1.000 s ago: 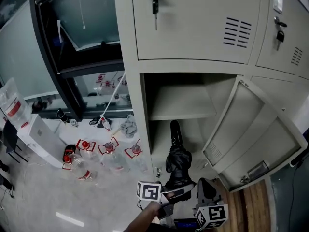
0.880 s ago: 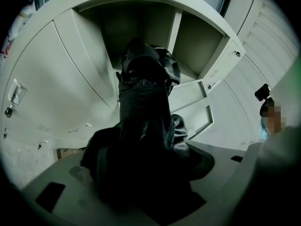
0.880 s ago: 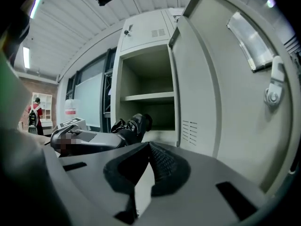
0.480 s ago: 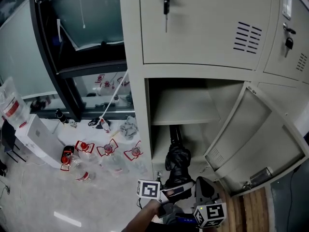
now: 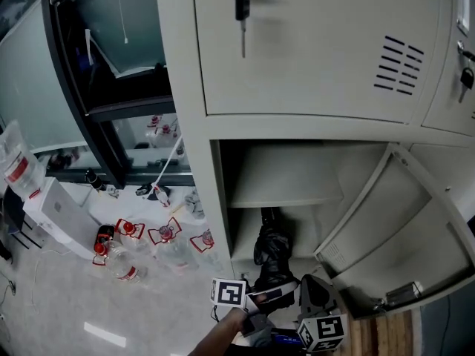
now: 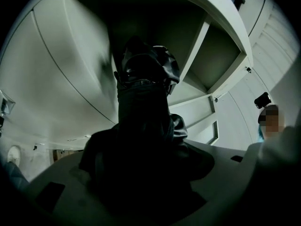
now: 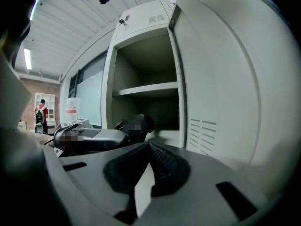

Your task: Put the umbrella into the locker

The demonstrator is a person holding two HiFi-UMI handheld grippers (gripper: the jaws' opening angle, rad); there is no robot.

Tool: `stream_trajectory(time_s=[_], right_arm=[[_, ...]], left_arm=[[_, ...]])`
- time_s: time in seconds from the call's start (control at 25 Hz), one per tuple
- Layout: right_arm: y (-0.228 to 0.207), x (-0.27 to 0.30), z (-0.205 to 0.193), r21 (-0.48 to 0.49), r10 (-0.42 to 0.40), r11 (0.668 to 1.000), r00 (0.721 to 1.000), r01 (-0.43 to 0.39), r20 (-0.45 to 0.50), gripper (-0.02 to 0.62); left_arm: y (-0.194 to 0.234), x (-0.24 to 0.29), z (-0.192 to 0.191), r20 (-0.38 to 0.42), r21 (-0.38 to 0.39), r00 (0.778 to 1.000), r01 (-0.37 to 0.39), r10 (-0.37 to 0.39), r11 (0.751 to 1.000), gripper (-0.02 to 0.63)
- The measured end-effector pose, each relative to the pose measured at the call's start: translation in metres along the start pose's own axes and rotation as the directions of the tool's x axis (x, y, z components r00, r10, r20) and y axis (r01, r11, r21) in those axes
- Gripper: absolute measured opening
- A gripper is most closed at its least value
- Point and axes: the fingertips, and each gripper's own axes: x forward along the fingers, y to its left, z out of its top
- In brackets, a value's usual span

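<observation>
A black folded umbrella [image 5: 272, 249] leans tip-first into the lower compartment of the open grey locker [image 5: 286, 178], under its inner shelf. My left gripper [image 5: 265, 297] is shut on the umbrella's near end. In the left gripper view the umbrella [image 6: 143, 102] fills the space between the jaws of the left gripper [image 6: 141, 166] and points into the locker. My right gripper [image 5: 315, 295] hangs just to the right of it, in front of the locker door [image 5: 404, 225]. In the right gripper view the right gripper [image 7: 149, 146] has its pads together with nothing between them.
The door swings out to the right, close to my right gripper. A key [image 5: 242, 4] hangs in the shut door above. Several water bottles [image 5: 122, 243] and a white box [image 5: 58, 210] lie on the floor at left. A person [image 7: 41, 110] stands far off.
The head camera has moved closer to the locker, which now looms larger and higher in view. The umbrella and both grippers hold about the same place.
</observation>
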Motion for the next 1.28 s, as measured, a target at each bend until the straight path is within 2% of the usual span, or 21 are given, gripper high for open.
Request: stream_trajectory(time_s=[0.16, 0.76, 0.84, 0.96, 1.08, 1.28], right_arm=[[-0.005, 0.012, 0.003, 0.0, 0.002, 1.0, 1.0, -0.002, -0.002, 0.002], [-0.015, 0.031, 0.001, -0.003, -0.003, 1.0, 1.0, 0.003, -0.025, 0.001], [-0.016, 0.033, 0.001, -0.004, -0.003, 1.0, 1.0, 0.003, -0.028, 0.002], [-0.017, 0.034, 0.001, -0.004, -0.002, 1.0, 1.0, 0.002, -0.031, 0.002], [-0.017, 0.035, 0.001, -0.004, 0.001, 1.0, 1.0, -0.001, -0.03, 0.002], [-0.017, 0.037, -0.002, -0.001, 0.008, 1.0, 0.999, -0.008, -0.041, 0.002]], left_arm=[[0.002, 0.004, 0.004, 0.016, -0.07, 1.0, 0.02, -0.019, 0.997, 0.276], [0.019, 0.013, 0.03, 0.04, -0.116, 0.999, 0.025, -0.021, 0.993, 0.276], [0.023, 0.014, 0.034, 0.038, -0.086, 0.999, 0.02, -0.017, 0.996, 0.277], [0.027, 0.016, 0.036, 0.048, -0.122, 0.999, 0.022, -0.016, 0.992, 0.277], [0.036, 0.017, 0.039, 0.013, -0.053, 1.0, -0.014, 0.015, 0.998, 0.278], [0.038, 0.023, 0.043, -0.013, -0.07, 1.0, 0.009, -0.01, 0.997, 0.278]])
